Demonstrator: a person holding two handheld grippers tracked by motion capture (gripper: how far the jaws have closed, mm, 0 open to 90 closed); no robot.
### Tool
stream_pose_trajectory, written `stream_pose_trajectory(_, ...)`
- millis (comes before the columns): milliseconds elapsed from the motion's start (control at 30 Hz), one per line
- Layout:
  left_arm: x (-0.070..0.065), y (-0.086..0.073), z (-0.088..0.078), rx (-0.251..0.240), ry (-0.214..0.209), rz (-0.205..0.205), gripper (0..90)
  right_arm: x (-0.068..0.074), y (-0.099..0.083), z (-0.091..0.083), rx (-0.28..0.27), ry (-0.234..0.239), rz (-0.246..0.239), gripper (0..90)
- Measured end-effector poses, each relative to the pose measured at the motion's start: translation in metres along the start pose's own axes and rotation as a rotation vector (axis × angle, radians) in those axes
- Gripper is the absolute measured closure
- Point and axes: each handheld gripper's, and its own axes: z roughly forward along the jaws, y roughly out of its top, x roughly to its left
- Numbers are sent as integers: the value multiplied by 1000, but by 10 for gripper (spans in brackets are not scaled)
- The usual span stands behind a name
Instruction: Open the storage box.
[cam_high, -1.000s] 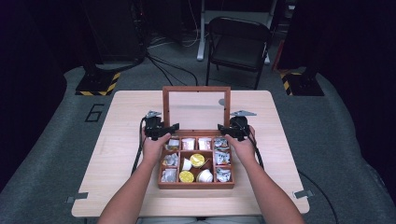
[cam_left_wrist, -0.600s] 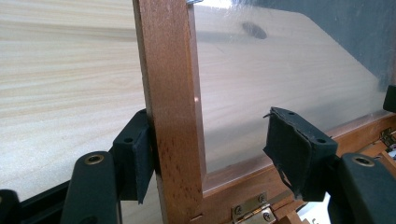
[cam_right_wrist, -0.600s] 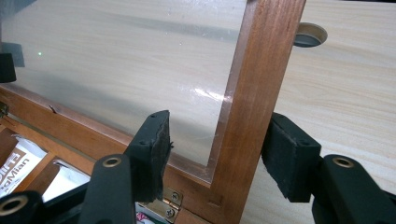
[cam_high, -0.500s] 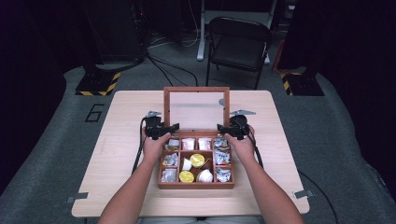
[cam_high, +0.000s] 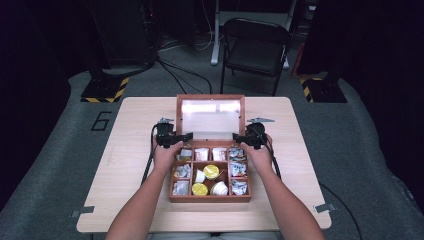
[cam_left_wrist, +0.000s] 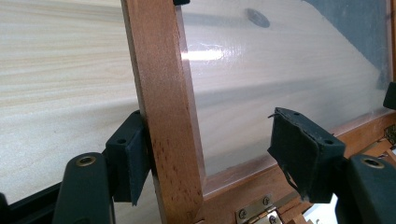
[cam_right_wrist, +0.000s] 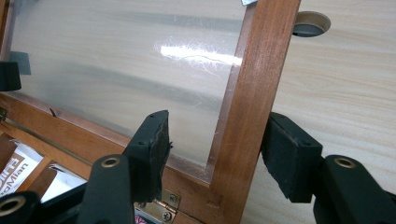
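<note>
Light: you are working under overhead light, table (cam_high: 125, 165) bright, surroundings sinking into black | Glare: white streaks are glinting on the lid pane (cam_right_wrist: 140, 60) | Focus: high view is looking soft; near jaws are blurring in both gripper views.

Beyond the tongs, past the far edge of the pale wood-grain surface (cam_high: 135, 165), a black folding chair (cam_high: 255, 47) stands on grey carpet (cam_high: 360, 165). Black cables (cam_high: 175, 67) trail across the floor toward it. Out to either side of the tongs, yellow-and-black striped bases (cam_high: 102, 90) sit at the carpet's back corners (a white "6" (cam_high: 101, 121) is marked near the left one). The room behind is dark, nearly black.
</note>
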Motion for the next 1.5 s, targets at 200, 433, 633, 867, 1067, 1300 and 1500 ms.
stream_pose_trajectory(200,1,0,2,3,-1,-13,313,1,-1,2,5,-5,22,408)
stream_pose_trajectory(433,2,0,4,17,0,-26,294,-1,-1,4,17,4,43,399)
stream_pose_trajectory(633,2,0,6,19,-1,-21,285,-2,-1,5,19,6,48,397)
stream_pose_trajectory(867,8,-2,9,33,-26,-54,285,-4,-2,7,29,5,67,390)
stream_pose_trajectory(1067,8,-2,11,38,-23,-75,278,-6,-3,10,45,17,100,388)
stream_pose_trajectory(1300,8,-2,12,42,-19,-79,272,-7,-3,10,44,18,106,388)
stream_pose_trajectory(1500,10,-2,13,49,-29,-81,272,-8,-3,11,49,25,118,388)
